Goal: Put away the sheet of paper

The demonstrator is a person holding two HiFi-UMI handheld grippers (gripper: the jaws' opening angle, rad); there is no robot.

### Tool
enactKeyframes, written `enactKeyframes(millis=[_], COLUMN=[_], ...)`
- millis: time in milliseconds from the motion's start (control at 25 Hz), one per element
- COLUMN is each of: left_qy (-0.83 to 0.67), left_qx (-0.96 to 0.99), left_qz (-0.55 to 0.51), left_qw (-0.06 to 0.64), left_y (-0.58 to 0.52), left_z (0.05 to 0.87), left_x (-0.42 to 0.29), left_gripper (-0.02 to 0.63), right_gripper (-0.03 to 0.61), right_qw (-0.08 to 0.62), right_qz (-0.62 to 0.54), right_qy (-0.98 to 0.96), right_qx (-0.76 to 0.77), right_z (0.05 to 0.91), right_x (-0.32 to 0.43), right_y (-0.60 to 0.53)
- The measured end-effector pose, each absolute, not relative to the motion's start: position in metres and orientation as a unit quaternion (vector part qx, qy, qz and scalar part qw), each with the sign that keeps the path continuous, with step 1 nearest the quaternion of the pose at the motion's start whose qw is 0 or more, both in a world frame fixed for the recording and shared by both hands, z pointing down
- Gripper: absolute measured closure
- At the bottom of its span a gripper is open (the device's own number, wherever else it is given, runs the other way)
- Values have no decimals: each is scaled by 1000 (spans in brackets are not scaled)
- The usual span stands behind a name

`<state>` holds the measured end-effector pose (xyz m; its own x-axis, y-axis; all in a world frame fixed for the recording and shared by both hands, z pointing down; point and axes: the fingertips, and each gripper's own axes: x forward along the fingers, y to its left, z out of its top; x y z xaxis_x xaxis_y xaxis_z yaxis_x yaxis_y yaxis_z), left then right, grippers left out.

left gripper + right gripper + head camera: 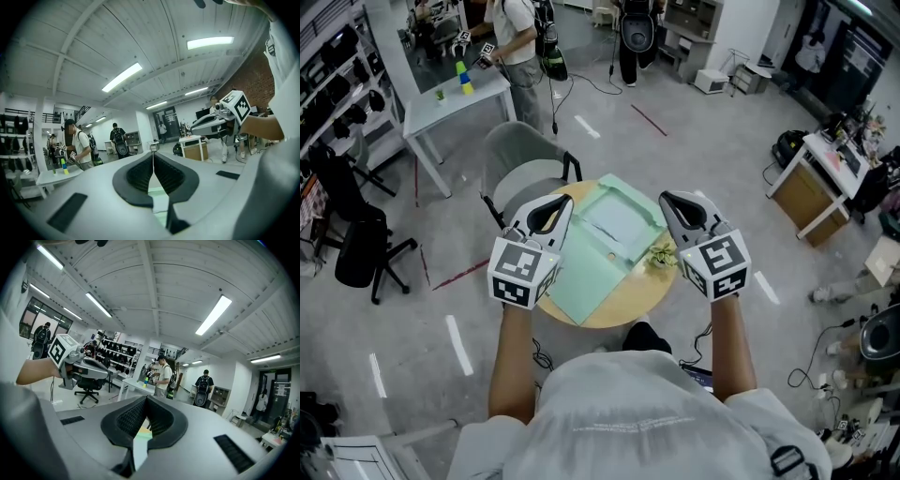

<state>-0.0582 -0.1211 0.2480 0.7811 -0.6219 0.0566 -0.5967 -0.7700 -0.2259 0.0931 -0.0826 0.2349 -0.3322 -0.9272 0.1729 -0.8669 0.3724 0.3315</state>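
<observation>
Both tools are closed, empty: the left tool (555, 212) and the right tool (675, 206) hover level over the table (630, 306), one at each side of the open green folder (581, 281). The sheet of paper (615, 222) lies flat on the folder's far half, below the tips. It is probably light, limp and slippery, so pinch a free edge.

Open-plan robotics lab. Grey concrete floor with white tape strips (694, 159); white rectangular work table (455, 101) at 11 o'clock; wall shelves of black gear (336, 80) at 10; black wheeled office chair (358, 246) at 9.
</observation>
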Motion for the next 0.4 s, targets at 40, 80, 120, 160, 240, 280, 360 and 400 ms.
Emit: enactKeyframes(millis=[40, 80, 120, 160, 240, 280, 360, 400], left_qy=[325, 325, 325, 325, 326, 325, 324, 323], left_qx=[-939, -938, -938, -938, -938, -939, -940, -940], left_qz=[-64, -63, -63, -63, -62, -62, -62, -62], left_qw=[98, 99, 99, 99, 98, 97, 91, 88], left_y=[-122, -123, -124, -124, -126, -127, -128, -129], left_z=[247, 247, 247, 247, 249, 251, 255, 258], left_x=[-58, -57, -57, -56, -56, -56, -56, -56], left_gripper=[594, 594, 594, 594, 594, 594, 594, 594], right_gripper=[551, 551, 551, 551, 551, 551, 551, 551], right_qw=[168, 168, 168, 168, 169, 168, 168, 168], right_qz=[-90, -89, -89, -89, -89, -89, -88, -86], right_qy=[-811, -811, -811, -810, -811, -811, -812, -812], right_qx=[553, 554, 554, 554, 554, 553, 553, 552], right_z=[235, 235, 235, 236, 238, 240, 244, 246], right_x=[94, 95, 96, 97, 98, 98, 98, 98], right_y=[-84, -85, -86, -86, -88, -89, -90, -90])
